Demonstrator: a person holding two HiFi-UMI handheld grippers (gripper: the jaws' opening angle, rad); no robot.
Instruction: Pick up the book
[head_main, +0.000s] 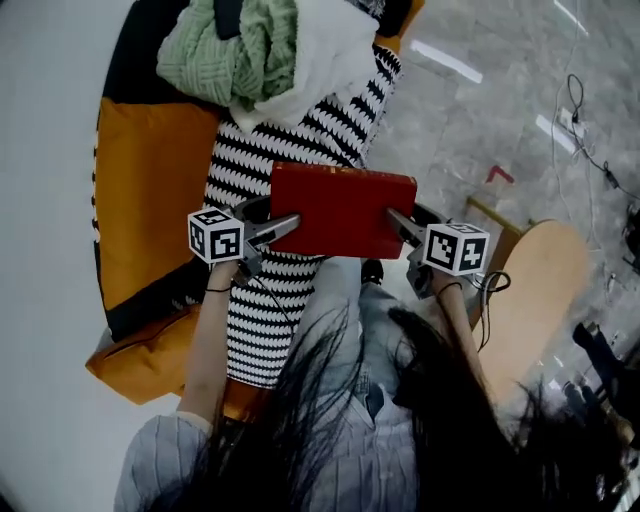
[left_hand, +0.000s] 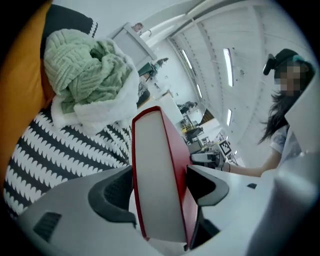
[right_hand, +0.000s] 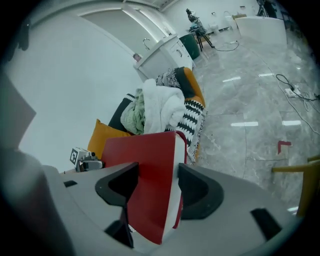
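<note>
Book (head_main: 343, 208) tight between both hand-held grippers (head_main: 288, 226) (head_main: 397, 217)

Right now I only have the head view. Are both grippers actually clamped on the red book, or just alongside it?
Observer: In the left gripper view, the left gripper has a pad pressed on each cover of the red book. The page edge faces the camera.
Operator: And the right?
Observer: The right gripper view shows the same. The right gripper is shut on the book's other end, one pad on each side.
Operator: Anything ahead that's out of my frame?
Observer: The right gripper view shows a white cabinet against the wall, beyond the pile of blankets.
</note>
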